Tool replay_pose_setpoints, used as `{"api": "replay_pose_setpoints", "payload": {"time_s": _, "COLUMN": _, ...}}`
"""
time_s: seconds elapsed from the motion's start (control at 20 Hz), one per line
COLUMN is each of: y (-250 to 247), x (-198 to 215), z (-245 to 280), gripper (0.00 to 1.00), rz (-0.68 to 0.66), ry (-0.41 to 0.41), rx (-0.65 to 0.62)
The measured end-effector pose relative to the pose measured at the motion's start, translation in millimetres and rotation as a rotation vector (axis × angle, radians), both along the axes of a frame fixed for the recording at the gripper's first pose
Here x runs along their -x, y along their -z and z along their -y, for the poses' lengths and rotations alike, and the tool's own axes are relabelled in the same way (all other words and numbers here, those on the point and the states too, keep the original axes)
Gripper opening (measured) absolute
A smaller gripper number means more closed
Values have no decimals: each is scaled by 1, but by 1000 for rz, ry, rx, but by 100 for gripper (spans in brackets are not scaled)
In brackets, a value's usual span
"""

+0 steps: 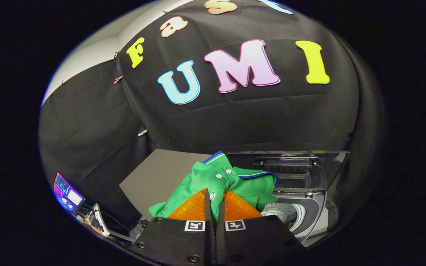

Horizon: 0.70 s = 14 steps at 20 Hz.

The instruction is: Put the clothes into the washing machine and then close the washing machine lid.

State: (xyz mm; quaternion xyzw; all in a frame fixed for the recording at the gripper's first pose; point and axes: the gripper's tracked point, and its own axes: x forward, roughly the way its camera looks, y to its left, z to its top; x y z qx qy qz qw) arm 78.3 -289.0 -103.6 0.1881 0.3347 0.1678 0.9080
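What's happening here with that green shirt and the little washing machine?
A person is working a handheld gripper, and its two orange fingers are pinched shut on a green shirt, holding it up. Just beyond and to the side sits a small washing machine with its lid standing open and the drum showing. The shirt is not in the drum yet, so the lid is still to be closed.

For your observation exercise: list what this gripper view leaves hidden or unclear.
- Drum inside: mostly hidden by the shirt and gripper, which is shut on the shirt.
- Shirt's lower part: hidden behind the fingers.
- Washer front: cut off below.
- Lid: stands open; glare blurs its details.
- Screen: too small and blurred.
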Motion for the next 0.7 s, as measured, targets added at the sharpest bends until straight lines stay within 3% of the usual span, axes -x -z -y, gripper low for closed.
{"api": "replay_pose_setpoints", "payload": {"time_s": 0.4, "y": 57, "x": -20, "z": 76, "gripper": 5, "rz": -46, "ry": 3, "rx": 34}}
{"api": "replay_pose_setpoints", "payload": {"time_s": 0.7, "y": 110, "x": -18, "z": 80, "gripper": 5, "rz": -85, "ry": -7, "rx": 54}}
